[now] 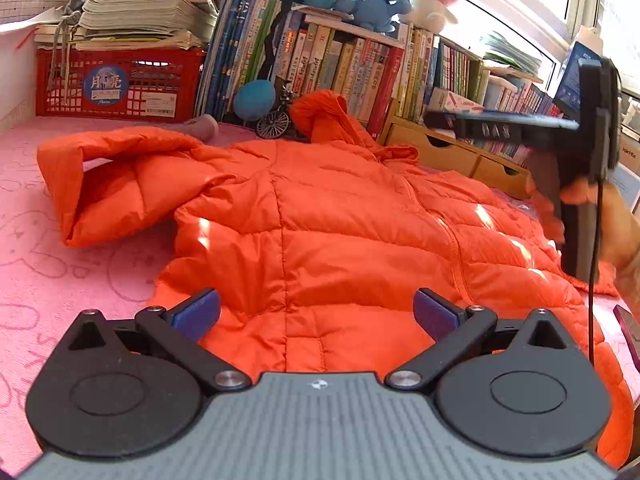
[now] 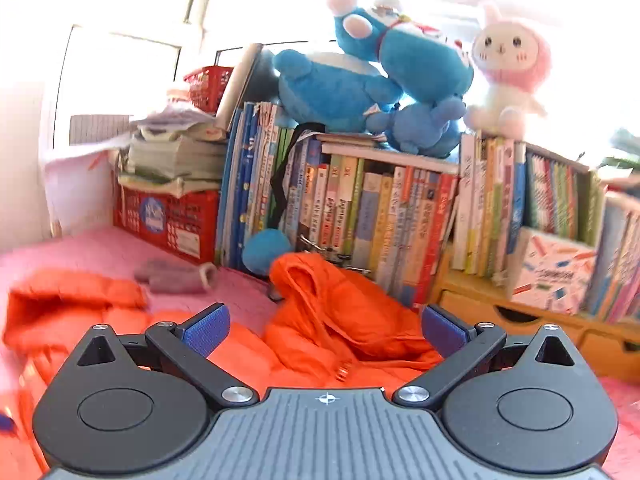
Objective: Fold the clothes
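Note:
An orange puffer jacket (image 1: 320, 216) lies back up on the pink bed cover (image 1: 60, 272), one sleeve (image 1: 120, 184) spread to the left, its hood bunched at the far end by the books. My left gripper (image 1: 316, 314) hovers open over the jacket's near hem, nothing between its blue pads. In the right wrist view my right gripper (image 2: 326, 330) stands wide open above the jacket (image 2: 340, 320) near the hood, holding nothing. That right gripper also shows at the right edge of the left wrist view, as a black tool (image 1: 580, 152) held by a hand.
A wall of books (image 1: 360, 64) and wooden drawers (image 1: 452, 148) line the far side. A red crate (image 1: 116, 84) with stacked papers stands at the back left. Blue and pink plush toys (image 2: 400, 72) sit on top. A grey fabric roll (image 2: 176, 276) and a small model bicycle (image 1: 276, 120) lie near the hood.

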The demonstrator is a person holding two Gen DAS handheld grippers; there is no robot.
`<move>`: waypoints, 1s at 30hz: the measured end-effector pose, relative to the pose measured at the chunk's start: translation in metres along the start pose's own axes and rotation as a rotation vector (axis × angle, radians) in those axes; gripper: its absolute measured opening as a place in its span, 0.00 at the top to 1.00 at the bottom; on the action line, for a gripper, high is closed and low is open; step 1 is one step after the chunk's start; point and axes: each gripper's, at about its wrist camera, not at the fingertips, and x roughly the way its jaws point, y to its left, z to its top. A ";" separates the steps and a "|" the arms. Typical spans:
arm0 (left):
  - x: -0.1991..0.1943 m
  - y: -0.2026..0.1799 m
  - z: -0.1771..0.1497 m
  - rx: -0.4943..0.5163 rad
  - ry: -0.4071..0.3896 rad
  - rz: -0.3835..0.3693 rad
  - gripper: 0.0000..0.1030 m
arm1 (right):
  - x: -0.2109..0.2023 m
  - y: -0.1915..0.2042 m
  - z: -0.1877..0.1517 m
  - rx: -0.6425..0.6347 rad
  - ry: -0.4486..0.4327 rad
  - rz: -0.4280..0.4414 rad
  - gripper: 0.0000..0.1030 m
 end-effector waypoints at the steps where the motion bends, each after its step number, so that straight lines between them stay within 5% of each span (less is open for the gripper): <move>1: -0.002 0.000 0.008 0.011 -0.004 0.017 0.00 | -0.013 0.009 -0.013 -0.107 0.005 -0.046 0.00; 7: 0.047 -0.053 0.039 0.380 -0.121 0.249 0.00 | -0.038 0.056 -0.074 -0.406 0.073 -0.068 0.00; 12: 0.130 -0.068 0.013 0.582 -0.003 0.472 0.00 | -0.027 0.058 -0.085 -0.380 0.087 -0.090 0.00; 16: 0.143 -0.041 0.020 0.528 0.027 0.576 0.00 | -0.016 0.011 -0.089 -0.293 0.188 -0.211 0.00; 25: 0.144 0.006 0.033 0.518 0.031 0.756 0.00 | -0.012 -0.146 -0.152 -0.070 0.468 -0.687 0.01; 28: 0.129 0.014 0.038 0.510 0.006 0.748 0.00 | -0.019 -0.152 -0.150 -0.075 0.505 -0.806 0.08; 30: 0.116 0.026 0.046 0.471 0.002 0.741 0.00 | -0.030 -0.141 -0.141 -0.059 0.450 -0.779 0.09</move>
